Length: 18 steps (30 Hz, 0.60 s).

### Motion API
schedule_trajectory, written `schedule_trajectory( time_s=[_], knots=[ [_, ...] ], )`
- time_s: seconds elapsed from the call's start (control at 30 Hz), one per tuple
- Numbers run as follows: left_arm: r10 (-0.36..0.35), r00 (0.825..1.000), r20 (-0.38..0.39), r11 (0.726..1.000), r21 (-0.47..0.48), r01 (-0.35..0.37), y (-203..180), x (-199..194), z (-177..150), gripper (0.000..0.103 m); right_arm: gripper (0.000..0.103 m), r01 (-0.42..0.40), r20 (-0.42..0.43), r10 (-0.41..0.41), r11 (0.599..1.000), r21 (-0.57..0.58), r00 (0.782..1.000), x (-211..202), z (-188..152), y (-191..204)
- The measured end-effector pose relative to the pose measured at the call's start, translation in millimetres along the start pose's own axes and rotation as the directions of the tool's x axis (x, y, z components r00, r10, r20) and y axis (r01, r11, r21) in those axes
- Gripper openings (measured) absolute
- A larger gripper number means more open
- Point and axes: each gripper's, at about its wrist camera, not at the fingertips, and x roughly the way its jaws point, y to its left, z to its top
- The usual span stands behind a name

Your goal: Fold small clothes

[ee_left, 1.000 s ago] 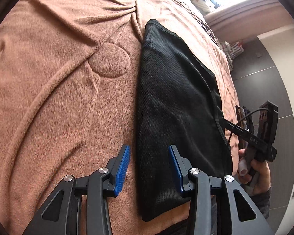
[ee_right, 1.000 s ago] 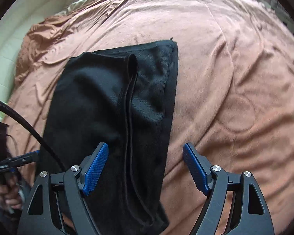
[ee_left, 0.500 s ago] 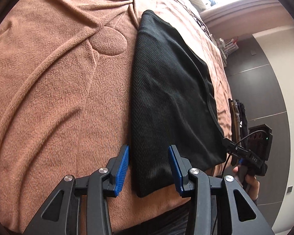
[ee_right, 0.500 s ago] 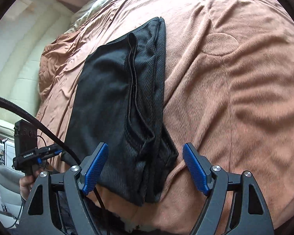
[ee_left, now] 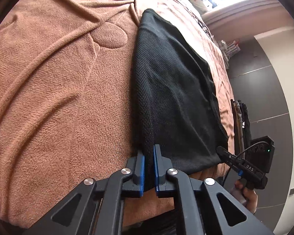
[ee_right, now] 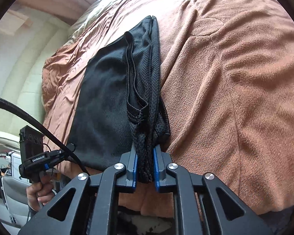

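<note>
A black mesh garment (ee_left: 172,90) lies folded lengthwise on a brown fleece blanket (ee_left: 58,90). My left gripper (ee_left: 149,166) is shut on the garment's near left corner at the bed's edge. In the right wrist view the same garment (ee_right: 115,98) shows a hemmed inner layer along its right side. My right gripper (ee_right: 145,166) is shut on the garment's near right corner, which bunches between the blue pads (ee_right: 134,162). Each gripper shows in the other's view: the right one (ee_left: 245,168) and the left one (ee_right: 37,156).
The blanket (ee_right: 235,78) covers a bed and has wrinkles and a round embossed patch (ee_left: 110,37). The bed's near edge runs just under both grippers. A dark tiled wall (ee_left: 264,98) and a window sill stand on one side, a cream headboard (ee_right: 19,68) on the other.
Both grippers moved down to the garment's near edge and closed on its two near corners. They were open half a second ago.
</note>
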Motion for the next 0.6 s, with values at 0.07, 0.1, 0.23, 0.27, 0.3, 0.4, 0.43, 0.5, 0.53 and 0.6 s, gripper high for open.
schedule_trajectory(
  time_s=[0.07, 0.1, 0.23, 0.27, 0.3, 0.4, 0.43, 0.5, 0.53, 0.6],
  knots=[
    [0.005, 1.000, 0.008, 1.000, 0.005, -0.005, 0, -8, -1, 0.006, 0.007, -0.046, -0.009, 0.046, 0.999, 0.020, 0.999, 2, -6, 1],
    [0.011, 1.000, 0.008, 1.000, 0.011, -0.011, 0, -11, -1, 0.006, 0.007, -0.070, -0.013, 0.071, 0.997, 0.028, 0.997, 0, -9, 0],
    [0.012, 1.000, 0.011, 1.000, 0.029, -0.013, 0, -28, -3, 0.005, 0.007, -0.074, -0.014, 0.073, 0.997, -0.017, 0.997, -3, -24, 9],
    [0.012, 1.000, 0.010, 0.999, 0.032, -0.013, 1, -32, -5, 0.005, 0.007, -0.078, -0.017, 0.077, 0.997, -0.022, 0.997, -4, -27, 10],
    [0.013, 1.000, 0.005, 0.999, 0.035, -0.013, 3, -36, -8, 0.005, 0.007, -0.078, -0.021, 0.077, 0.997, -0.029, 0.997, -4, -31, 11],
    [0.009, 1.000, -0.015, 0.999, 0.040, -0.009, 6, -43, -17, 0.005, 0.007, -0.084, -0.033, 0.083, 0.995, -0.048, 0.996, -7, -43, 11],
    [0.008, 1.000, -0.019, 0.999, 0.042, -0.007, 7, -46, -20, 0.005, 0.007, -0.090, -0.039, 0.088, 0.995, -0.051, 0.995, -7, -45, 10],
    [-0.001, 1.000, -0.026, 0.999, 0.036, 0.002, 9, -47, -25, 0.006, 0.007, -0.092, -0.056, 0.089, 0.995, -0.047, 0.994, -6, -48, 8],
    [-0.004, 1.000, -0.029, 0.999, 0.034, 0.005, 11, -47, -27, 0.006, 0.008, -0.088, -0.061, 0.085, 0.995, -0.043, 0.994, -6, -48, 8],
    [0.000, 0.999, -0.034, 0.999, 0.036, 0.002, 12, -46, -28, 0.006, 0.008, -0.077, -0.068, 0.074, 0.996, -0.052, 0.995, -5, -47, 6]
  ],
)
